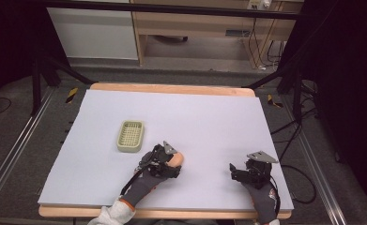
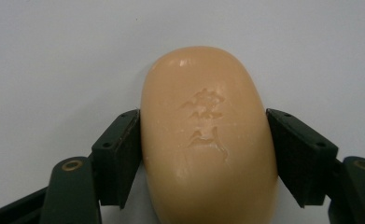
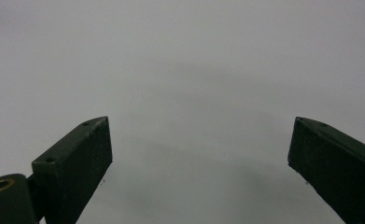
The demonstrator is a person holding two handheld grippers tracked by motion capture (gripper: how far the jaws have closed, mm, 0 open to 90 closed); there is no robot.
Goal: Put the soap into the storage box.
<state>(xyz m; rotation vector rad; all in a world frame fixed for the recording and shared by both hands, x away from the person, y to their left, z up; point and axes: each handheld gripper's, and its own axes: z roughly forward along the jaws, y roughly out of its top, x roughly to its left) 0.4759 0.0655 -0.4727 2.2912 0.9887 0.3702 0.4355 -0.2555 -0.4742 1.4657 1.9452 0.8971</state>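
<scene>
Item: soap bar [image 2: 208,140], peach, embossed top, lying on the surface [image 1: 209,117] near its front edge, just right of the soap dish [image 1: 130,136].
Left tool [image 1: 171,157]: jaws set against both long sides of the bar, seemingly clamped.
Right tool [image 1: 237,169]: jaws apart, empty, resting low at near right.
Step in hand: the grasp. Next move likely a lift and a short carry left and farther, into the dish.
Pose: left forearm angled in from near, gloved hand low.

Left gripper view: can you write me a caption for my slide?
The left gripper squeezes a peach soap bar by its two long sides on the pale table.
</scene>
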